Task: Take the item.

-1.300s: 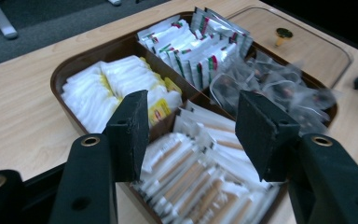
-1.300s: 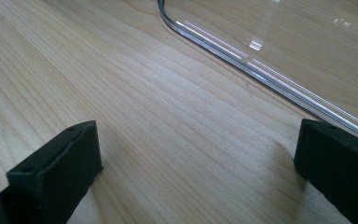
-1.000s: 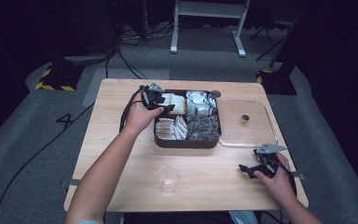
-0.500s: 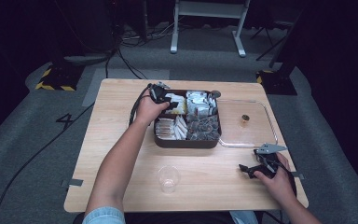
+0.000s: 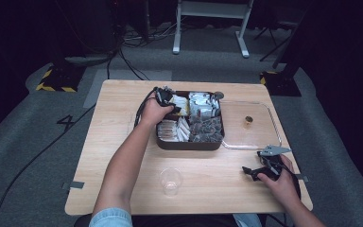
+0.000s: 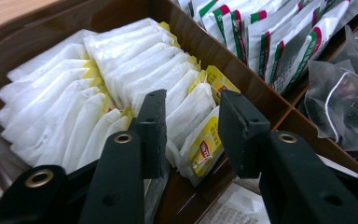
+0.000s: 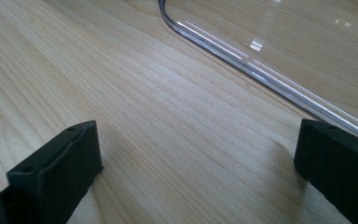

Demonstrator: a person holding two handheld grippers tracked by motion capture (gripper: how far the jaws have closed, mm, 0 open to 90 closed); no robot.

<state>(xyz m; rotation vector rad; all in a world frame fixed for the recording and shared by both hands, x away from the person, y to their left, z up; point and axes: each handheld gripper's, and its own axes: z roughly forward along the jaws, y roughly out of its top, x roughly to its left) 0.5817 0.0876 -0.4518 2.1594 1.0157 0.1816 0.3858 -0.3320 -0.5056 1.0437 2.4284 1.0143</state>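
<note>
A brown compartment box [image 5: 189, 143] stands mid-table. My left gripper [image 5: 169, 100] is over its back-left compartment of white tea bags [image 5: 180, 104]. In the left gripper view that gripper [image 6: 193, 100] is open, its jaws dipping among the white tea bags [image 6: 88, 88], with a yellow-tagged bag [image 6: 200, 135] between them and not pinched. My right gripper [image 5: 251, 171] rests on the table at the front right. It [image 7: 198, 149] is wide open on bare wood, with nothing between its jaws.
A clear lid [image 5: 264, 137] with a small knob [image 5: 248, 120] lies right of the box; its rim [image 7: 261, 65] runs just ahead of the right jaws. A clear plastic cup [image 5: 170, 181] stands near the front edge. Other compartments hold green-and-red sachets [image 6: 270, 42] and clear pyramid bags [image 6: 349, 93].
My left gripper has shifted slightly right, farther over the tea-bag compartment. The right gripper has stayed put.
</note>
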